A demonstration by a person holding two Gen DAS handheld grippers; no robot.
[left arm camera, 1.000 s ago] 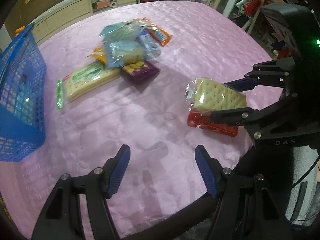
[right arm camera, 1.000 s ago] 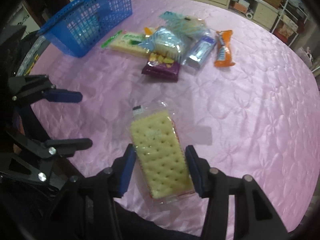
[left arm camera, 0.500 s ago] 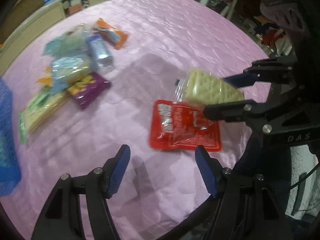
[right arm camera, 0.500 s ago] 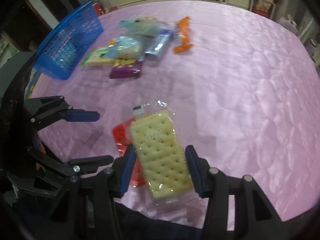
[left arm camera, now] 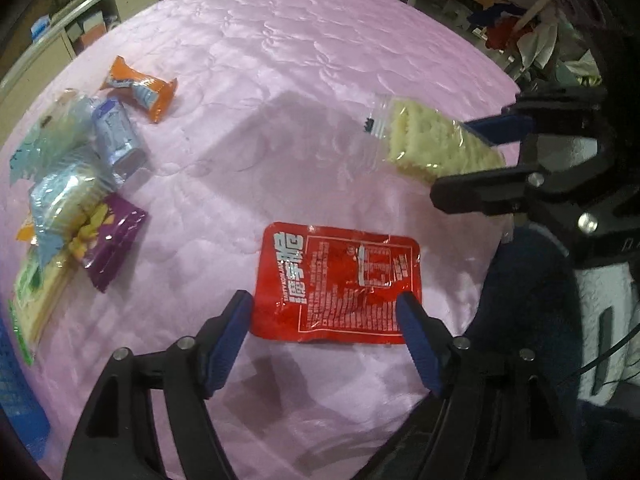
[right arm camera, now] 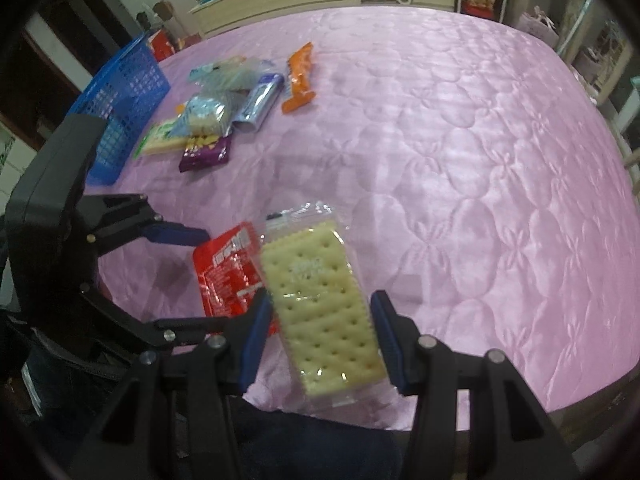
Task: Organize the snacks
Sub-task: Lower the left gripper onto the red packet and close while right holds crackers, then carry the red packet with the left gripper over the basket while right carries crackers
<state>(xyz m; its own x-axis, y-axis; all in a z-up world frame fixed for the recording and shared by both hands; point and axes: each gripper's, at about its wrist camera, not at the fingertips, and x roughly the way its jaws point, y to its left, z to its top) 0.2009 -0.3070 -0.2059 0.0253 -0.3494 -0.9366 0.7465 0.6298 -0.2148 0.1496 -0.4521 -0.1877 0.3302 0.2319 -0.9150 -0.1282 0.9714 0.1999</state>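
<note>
Both views look steeply down from close above the near edge of the pink quilted table (left arm camera: pixel 304 92). The left wrist view faces its far right corner; the right wrist view faces the far left corner and the blue basket (right arm camera: pixel 128 92). Both share the red packet (left arm camera: pixel 340 280), the cracker pack (right arm camera: pixel 320 304) and the snack pile (right arm camera: pixel 228 108), perhaps blurred by motion.

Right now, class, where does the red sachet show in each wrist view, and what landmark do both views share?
Left wrist view: the red sachet lies low in the centre, flat on the pink cover.
Right wrist view: the sachet sits left of centre, partly behind the cracker pack.
Shared landmark: the orange wrapper.
</note>
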